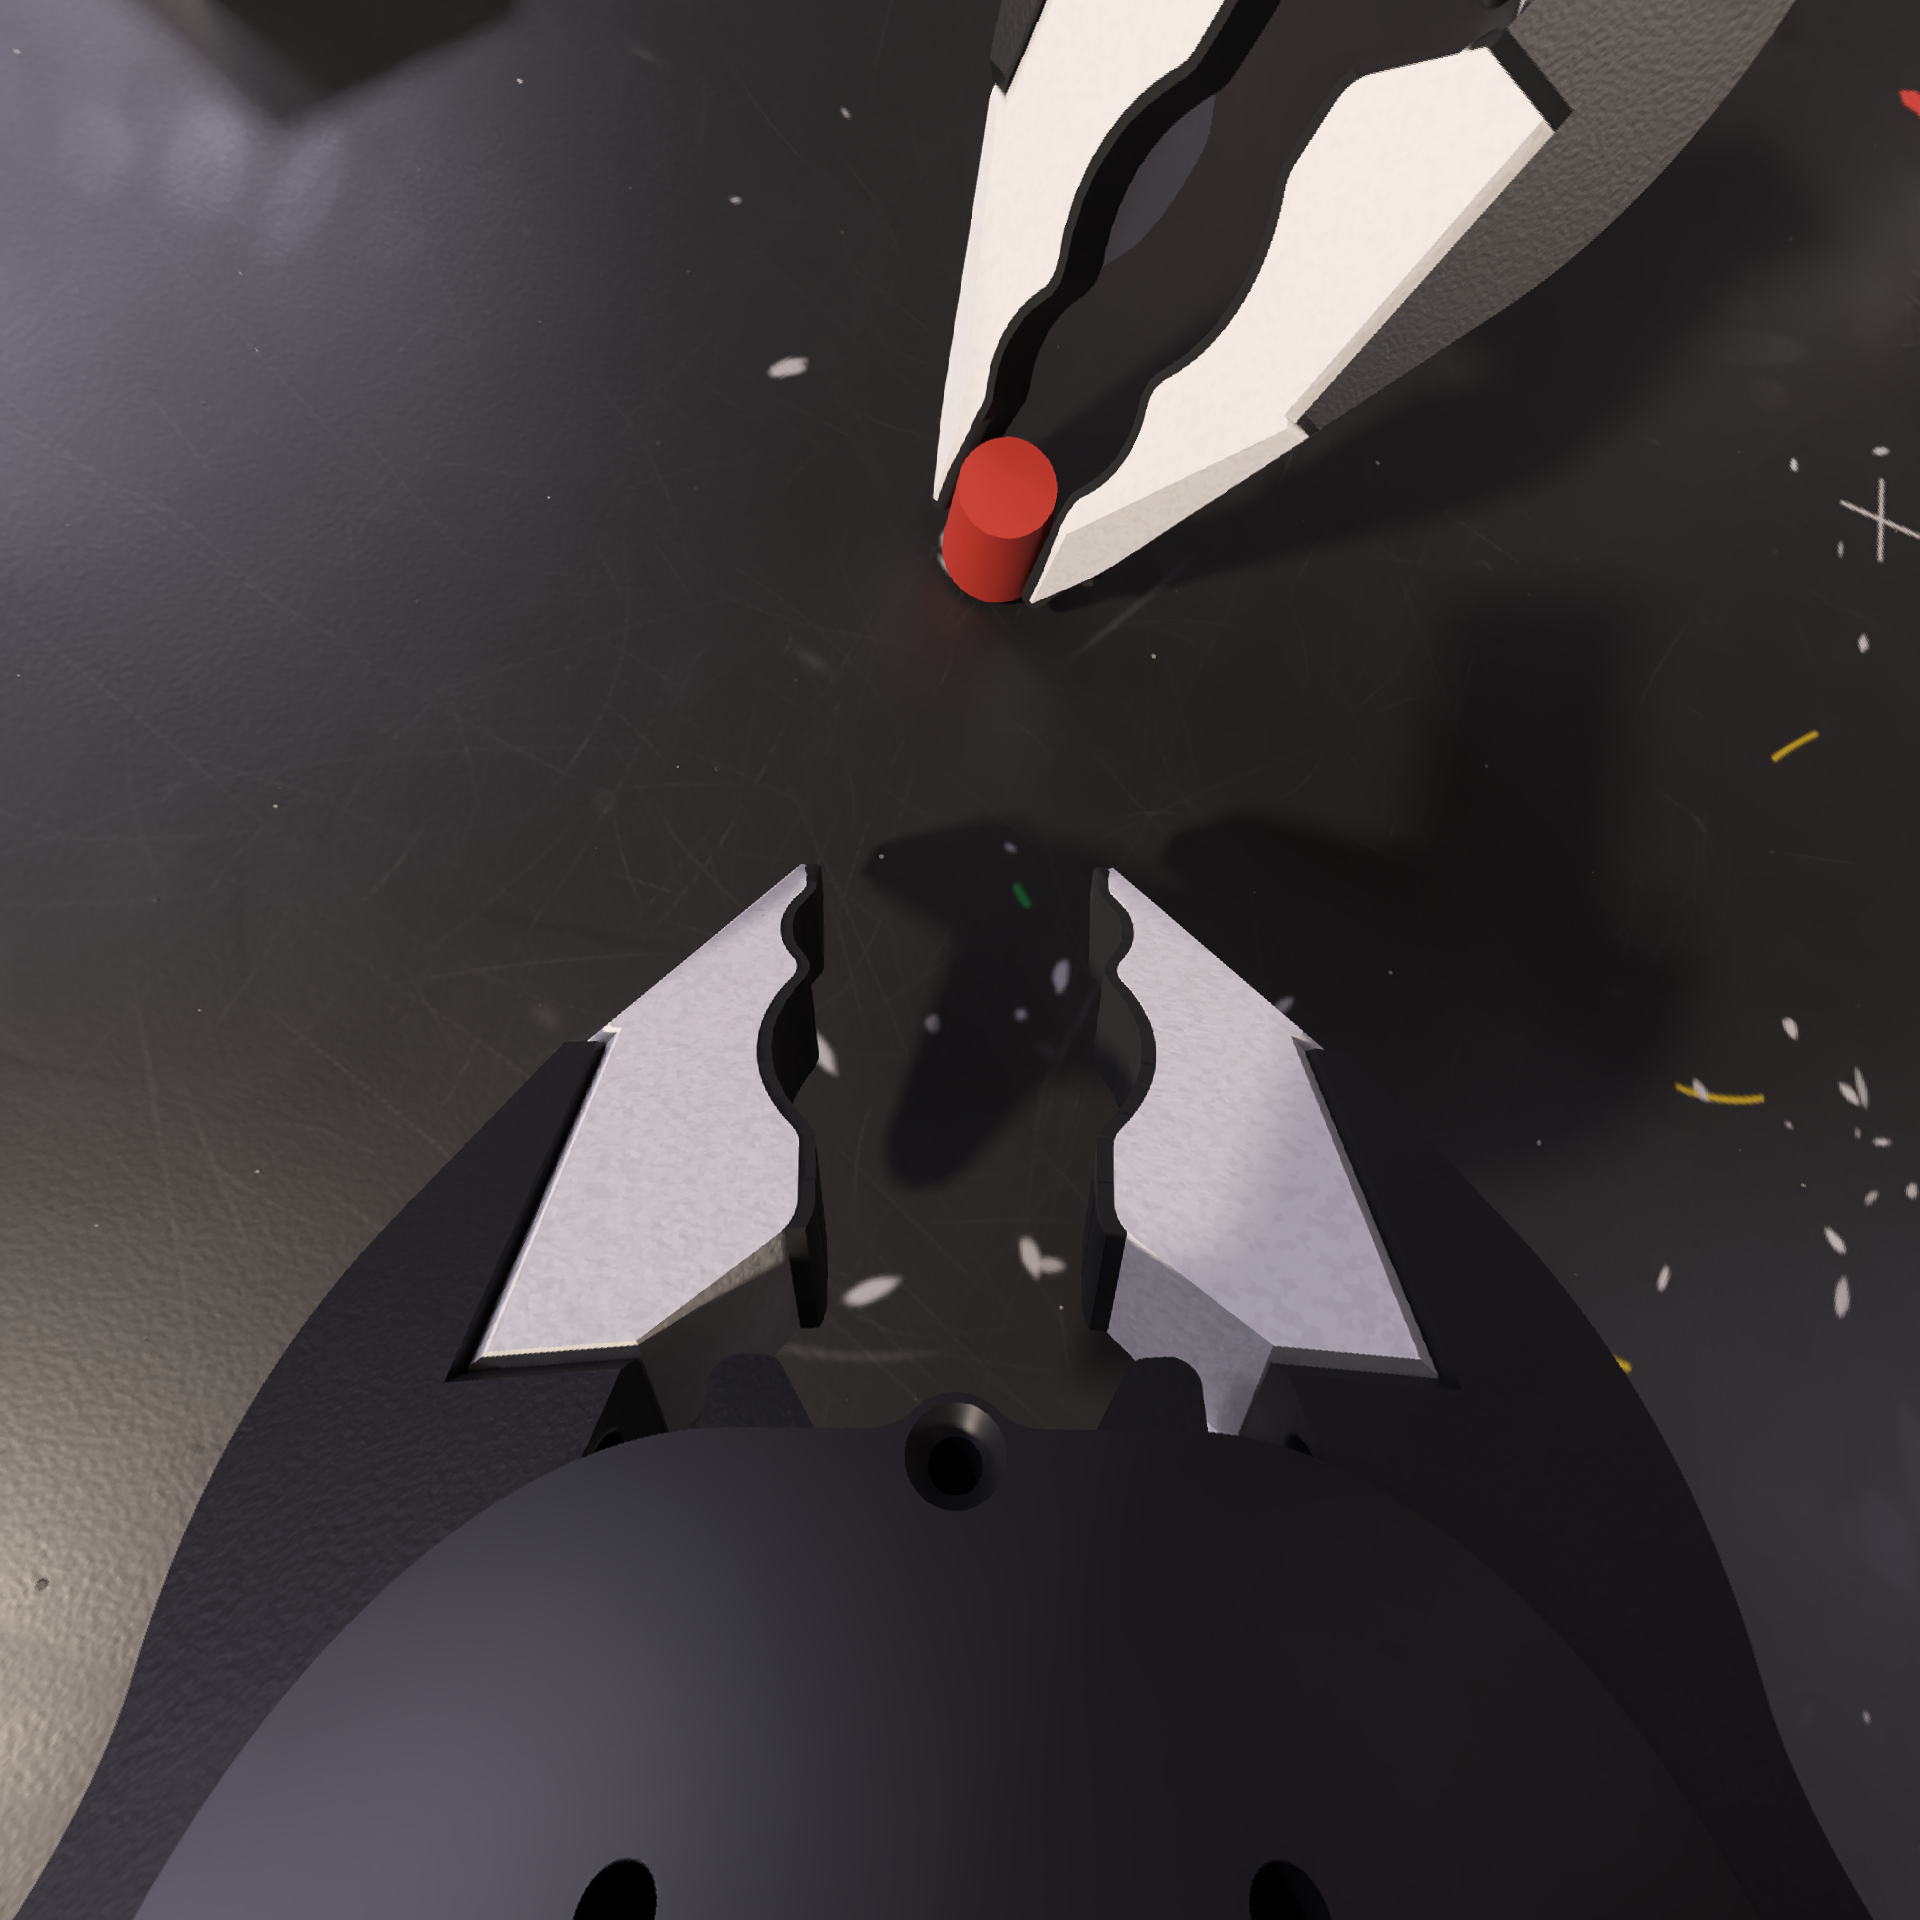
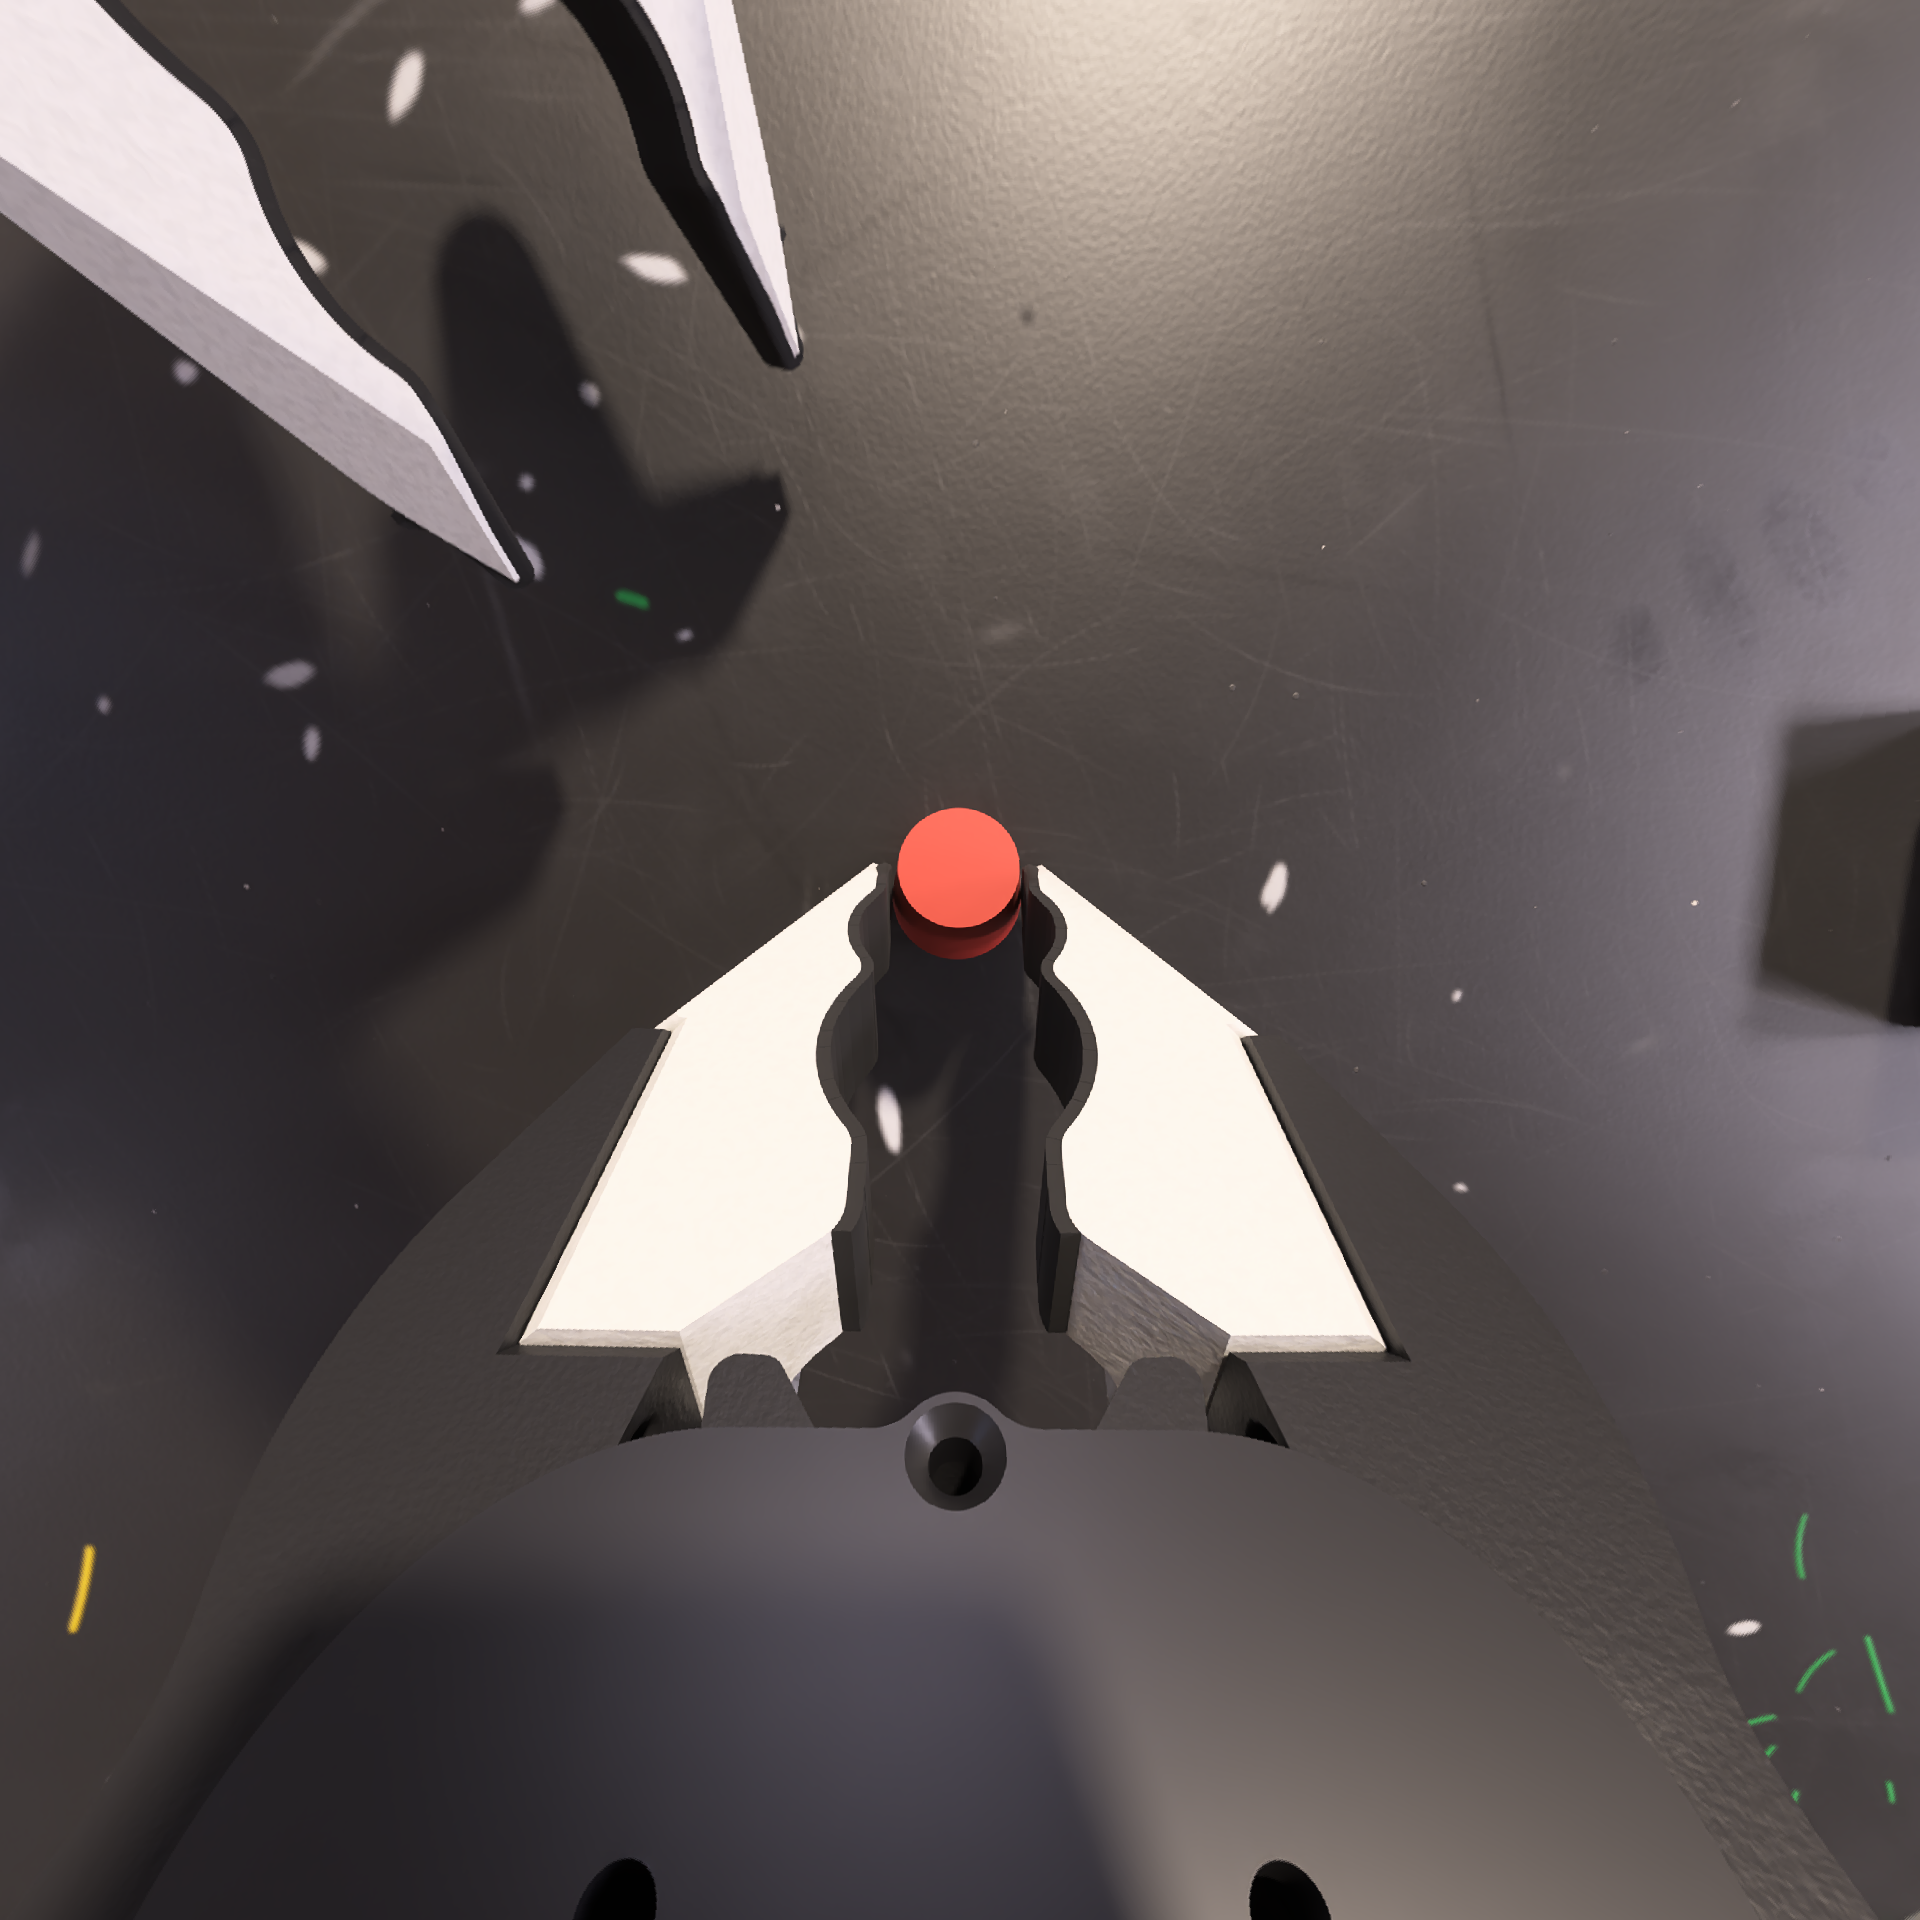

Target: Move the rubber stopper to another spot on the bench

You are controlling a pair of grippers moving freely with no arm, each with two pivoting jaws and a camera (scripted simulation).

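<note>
The rubber stopper (image 1: 1000,516) is a small red cylinder standing upright on the dark, scratched bench (image 1: 416,623). My right gripper (image 1: 992,566) comes down from the upper right with its white fingers closed on the stopper's two sides. In the right wrist view the stopper (image 2: 958,871) sits pinched between the very tips of the right gripper (image 2: 958,888). My left gripper (image 1: 956,873) is open and empty, a short way in front of the stopper and pointing at it. It also shows in the right wrist view (image 2: 655,468) at the upper left.
A dark block (image 2: 1849,873) stands on the bench at the right edge of the right wrist view. Another dark shape (image 1: 343,42) sits at the top left of the left wrist view. White flecks and bits of yellow (image 1: 1720,1096) and green wire (image 2: 1875,1673) lie scattered around.
</note>
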